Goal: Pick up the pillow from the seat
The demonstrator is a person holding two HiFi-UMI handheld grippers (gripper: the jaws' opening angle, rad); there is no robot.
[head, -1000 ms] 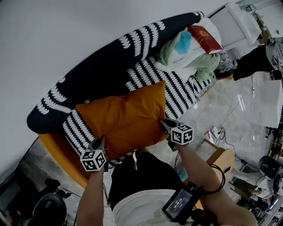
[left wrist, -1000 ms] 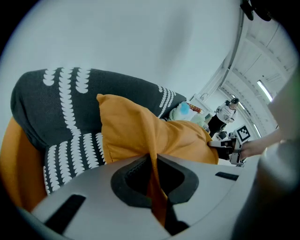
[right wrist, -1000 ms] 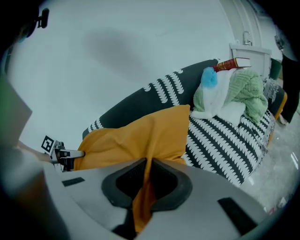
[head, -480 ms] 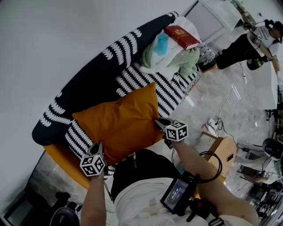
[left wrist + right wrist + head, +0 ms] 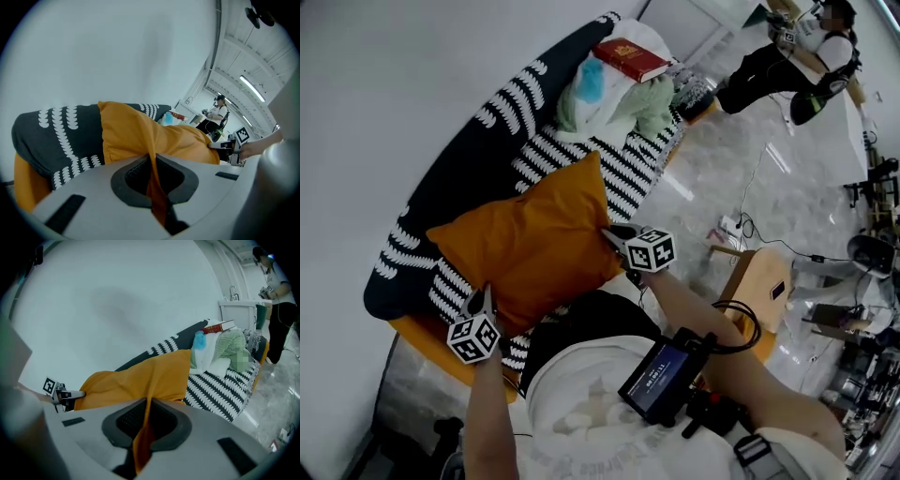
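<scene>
An orange pillow (image 5: 530, 244) hangs over the black-and-white patterned seat (image 5: 628, 169), held by two corners. My left gripper (image 5: 485, 292) is shut on the pillow's near left corner, and its fabric (image 5: 152, 187) runs pinched between the jaws. My right gripper (image 5: 614, 234) is shut on the near right corner; orange cloth (image 5: 143, 437) shows squeezed between its jaws. From the right gripper view the pillow (image 5: 140, 376) spans across to the left gripper (image 5: 75, 393), and from the left gripper view the pillow (image 5: 140, 136) stretches to the right gripper (image 5: 220, 146).
At the seat's far end lies a heap of green and white cloth (image 5: 609, 98) with a red book (image 5: 630, 59) on top. A person (image 5: 787, 66) stands at the far right on the glossy floor. A wooden stool (image 5: 759, 281) and cables are right of me.
The head view has swung, so the seat and pillow sit further left and up in frame. Both grippers keep their hold on the pillow corners, which appears raised slightly.
</scene>
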